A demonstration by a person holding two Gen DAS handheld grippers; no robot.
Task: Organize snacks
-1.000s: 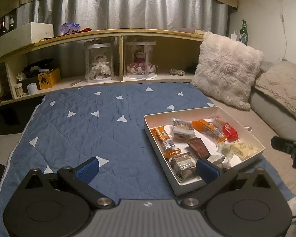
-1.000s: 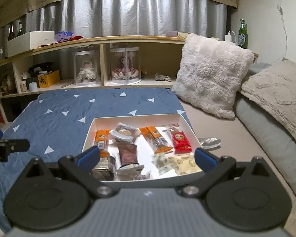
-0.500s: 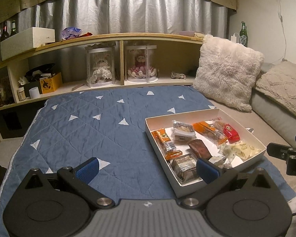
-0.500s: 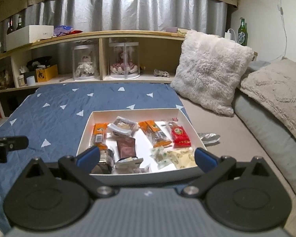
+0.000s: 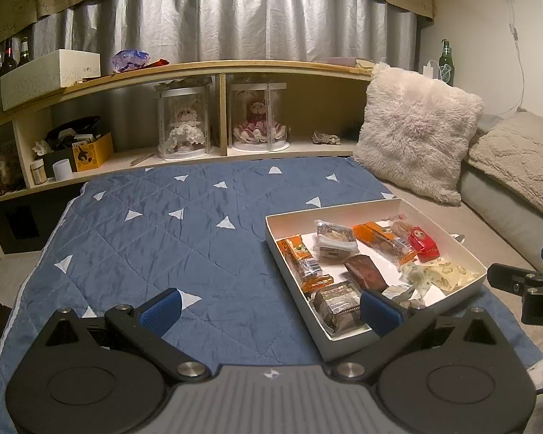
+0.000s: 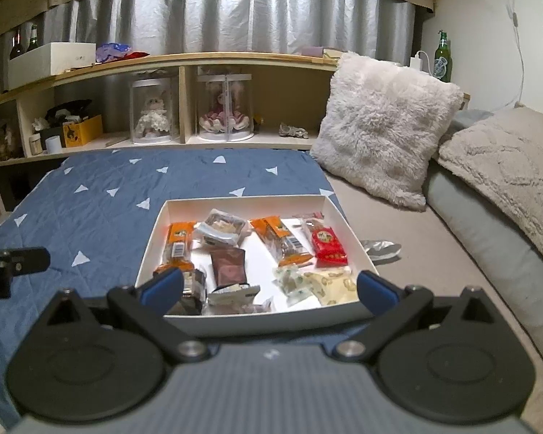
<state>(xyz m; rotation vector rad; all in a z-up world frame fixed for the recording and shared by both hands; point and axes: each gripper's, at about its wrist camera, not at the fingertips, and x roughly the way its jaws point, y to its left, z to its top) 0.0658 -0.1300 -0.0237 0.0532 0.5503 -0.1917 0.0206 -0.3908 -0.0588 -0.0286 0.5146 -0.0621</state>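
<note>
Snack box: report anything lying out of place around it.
One silver wrapper lies outside the white box, on the beige mattress just beyond its right wall. The other snacks are inside, jumbled rather than sorted. Both claws are open and hold nothing.

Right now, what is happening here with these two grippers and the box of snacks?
A person holds a two-finger gripper in each hand over a bed with a blue quilt. Both the left gripper and the right gripper are open and hold nothing. A white box lies on the quilt, with wrapped snacks loose inside: orange packets, a red packet, a brown packet. The right gripper faces the box directly. One silver wrapper lies outside it, on the bed.
</note>
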